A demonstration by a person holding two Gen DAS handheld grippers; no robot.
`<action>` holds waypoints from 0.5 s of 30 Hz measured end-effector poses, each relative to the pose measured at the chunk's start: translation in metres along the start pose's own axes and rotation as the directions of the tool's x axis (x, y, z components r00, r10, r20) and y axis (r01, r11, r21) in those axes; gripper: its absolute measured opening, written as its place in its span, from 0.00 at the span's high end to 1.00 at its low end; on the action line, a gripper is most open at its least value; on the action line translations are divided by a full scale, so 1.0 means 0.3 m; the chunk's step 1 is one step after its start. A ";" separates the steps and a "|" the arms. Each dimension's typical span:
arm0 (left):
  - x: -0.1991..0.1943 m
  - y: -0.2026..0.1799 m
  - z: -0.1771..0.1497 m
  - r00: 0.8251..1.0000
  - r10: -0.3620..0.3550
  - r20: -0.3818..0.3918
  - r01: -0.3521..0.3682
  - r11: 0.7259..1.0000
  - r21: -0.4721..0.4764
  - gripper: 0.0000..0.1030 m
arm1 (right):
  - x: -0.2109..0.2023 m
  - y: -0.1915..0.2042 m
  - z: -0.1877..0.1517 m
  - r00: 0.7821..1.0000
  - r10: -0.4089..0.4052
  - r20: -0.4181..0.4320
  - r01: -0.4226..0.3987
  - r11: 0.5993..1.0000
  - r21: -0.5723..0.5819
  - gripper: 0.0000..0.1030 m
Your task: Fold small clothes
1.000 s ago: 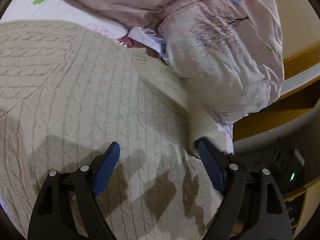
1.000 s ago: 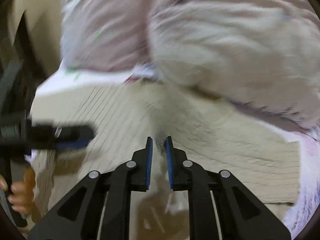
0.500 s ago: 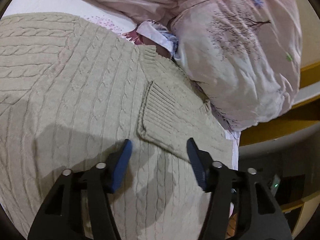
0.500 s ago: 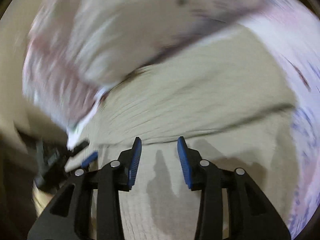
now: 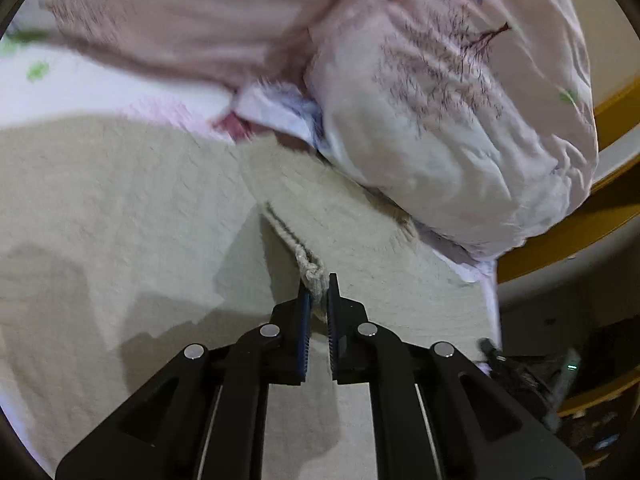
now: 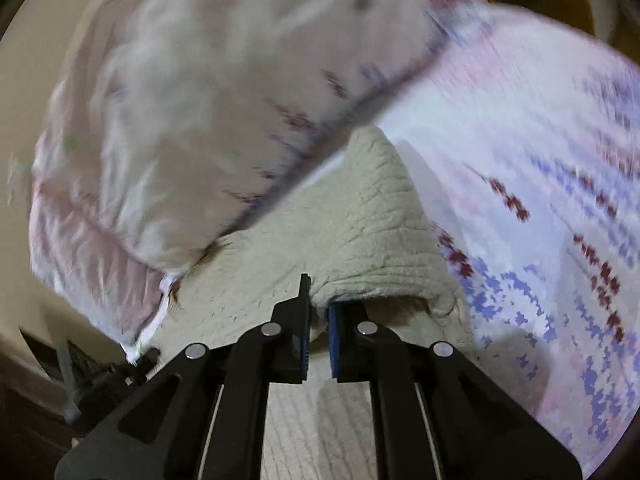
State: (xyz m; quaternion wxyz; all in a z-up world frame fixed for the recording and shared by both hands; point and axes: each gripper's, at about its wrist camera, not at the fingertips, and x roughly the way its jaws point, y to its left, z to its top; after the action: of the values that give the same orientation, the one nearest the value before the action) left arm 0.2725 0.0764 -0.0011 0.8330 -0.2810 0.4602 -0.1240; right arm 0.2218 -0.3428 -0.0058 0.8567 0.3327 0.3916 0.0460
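Note:
A beige cable-knit sweater (image 5: pixel 120 208) lies spread on a bed. My left gripper (image 5: pixel 318 300) is shut on the ribbed cuff edge of its sleeve (image 5: pixel 312 270), which is lifted a little off the sweater's body. In the right wrist view the sweater (image 6: pixel 360 232) bunches up in a raised fold, and my right gripper (image 6: pixel 318 308) is shut on that fold's edge. Both views are blurred.
A pink floral pillow (image 5: pixel 460 120) presses against the sweater's far side and also fills the upper left of the right wrist view (image 6: pixel 180 120). A white patterned bedsheet (image 6: pixel 540 200) lies to the right. A wooden bed frame (image 5: pixel 580 232) and dark clutter (image 5: pixel 560 380) sit at the right.
Both grippers were open above the sweater half a second ago. Now both have closed on the knit fabric, the left on the sleeve cuff, the right on a lifted fold.

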 end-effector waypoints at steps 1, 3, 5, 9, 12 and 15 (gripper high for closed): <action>-0.005 0.013 0.003 1.000 0.018 0.008 -0.018 1.000 0.002 0.93 | 0.009 0.014 -0.013 1.000 -0.020 -0.017 0.020 0.999 -0.027 0.93; -0.003 0.054 0.001 0.998 0.055 -0.005 -0.055 0.998 -0.012 0.93 | 0.041 0.029 -0.030 0.997 -0.064 -0.051 0.061 0.996 -0.058 0.93; 0.012 0.083 -0.013 0.996 0.081 -0.030 -0.082 0.996 -0.022 0.93 | 0.075 0.033 -0.049 0.987 -0.135 -0.091 0.127 0.988 -0.094 0.90; 0.022 0.092 -0.038 0.994 0.098 -0.038 -0.098 0.995 -0.013 0.92 | 0.041 0.063 -0.065 0.975 -0.206 -0.083 0.194 0.972 -0.131 0.71; 0.016 0.071 -0.043 0.995 0.096 -0.039 -0.097 0.995 -0.012 0.89 | -0.038 0.118 -0.080 0.982 -0.186 -0.025 0.179 0.968 -0.176 0.69; -0.018 0.084 -0.058 0.996 0.085 -0.035 -0.085 0.996 -0.013 0.83 | -0.030 0.187 -0.086 0.987 -0.156 -0.029 0.145 0.961 -0.236 0.66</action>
State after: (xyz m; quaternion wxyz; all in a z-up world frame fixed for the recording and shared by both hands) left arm 0.2537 0.0933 -0.0193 0.8273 -0.2650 0.4871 -0.0899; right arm 0.2078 -0.2886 0.0217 0.8812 0.1980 0.4280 0.0341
